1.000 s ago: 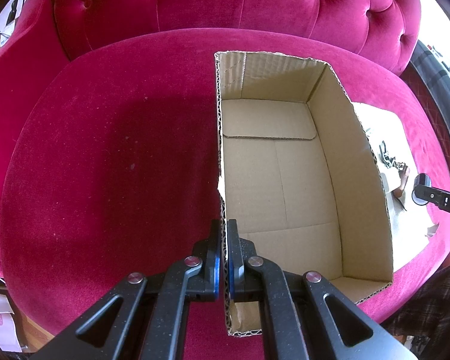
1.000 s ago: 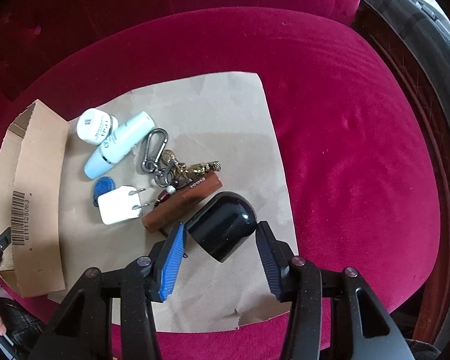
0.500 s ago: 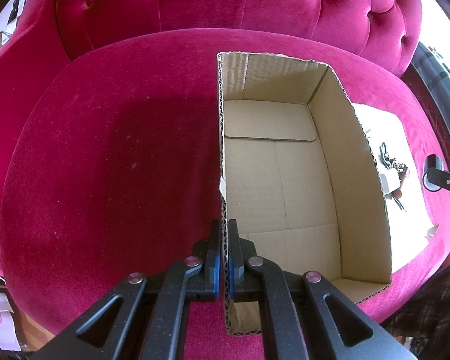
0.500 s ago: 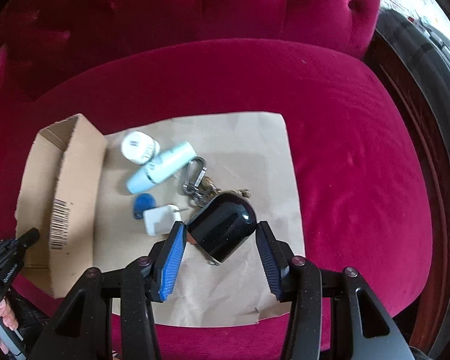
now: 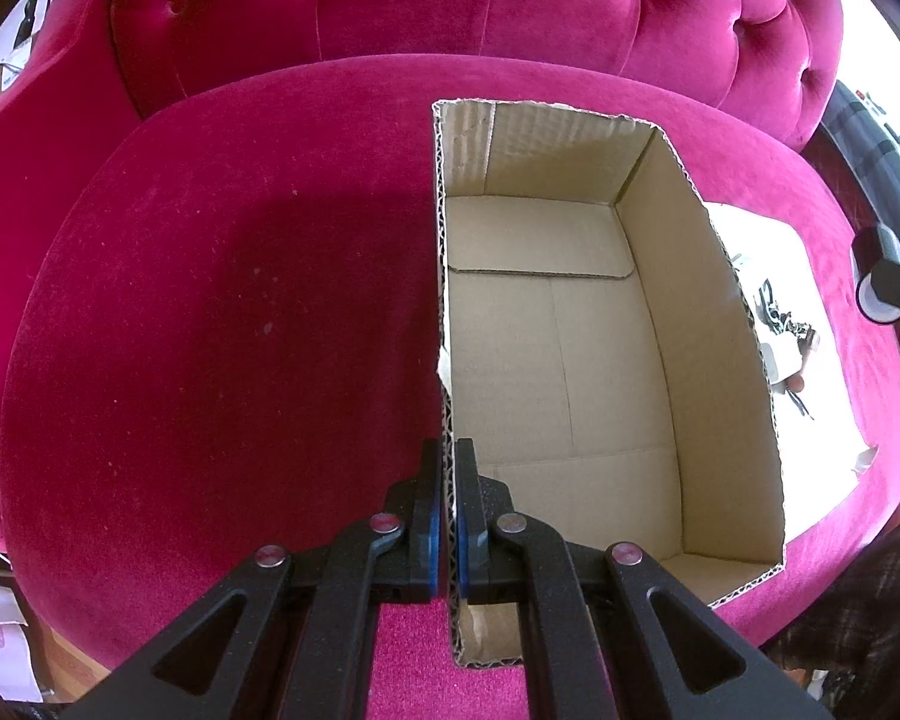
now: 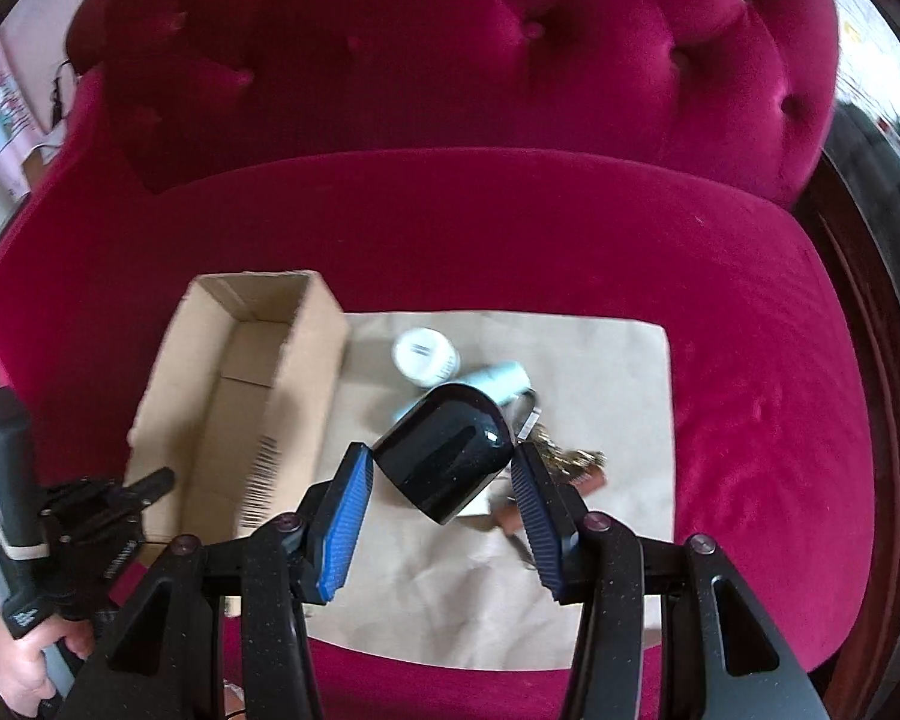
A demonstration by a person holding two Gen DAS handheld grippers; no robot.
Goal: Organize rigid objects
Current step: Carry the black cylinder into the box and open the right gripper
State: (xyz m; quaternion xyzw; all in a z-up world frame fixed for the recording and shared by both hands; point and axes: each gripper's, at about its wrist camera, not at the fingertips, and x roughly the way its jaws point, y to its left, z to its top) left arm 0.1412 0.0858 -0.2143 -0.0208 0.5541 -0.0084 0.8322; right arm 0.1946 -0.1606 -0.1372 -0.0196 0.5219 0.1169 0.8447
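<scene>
An open, empty cardboard box sits on a pink velvet seat. My left gripper is shut on the box's left wall near its front corner. The box also shows in the right wrist view, with the left gripper at its near end. My right gripper is shut on a glossy black rounded object and holds it in the air above the brown paper. On the paper lie a white jar, a pale blue tube and a keychain bunch, partly hidden.
The tufted pink sofa back rises behind the seat. The brown paper lies right of the box. The right gripper's tip shows at the right edge of the left wrist view. The seat's left half is bare velvet.
My right gripper has lifted the black object off the paper and risen, so the box and the sofa back came into view. My left gripper stays clamped on the box wall.
</scene>
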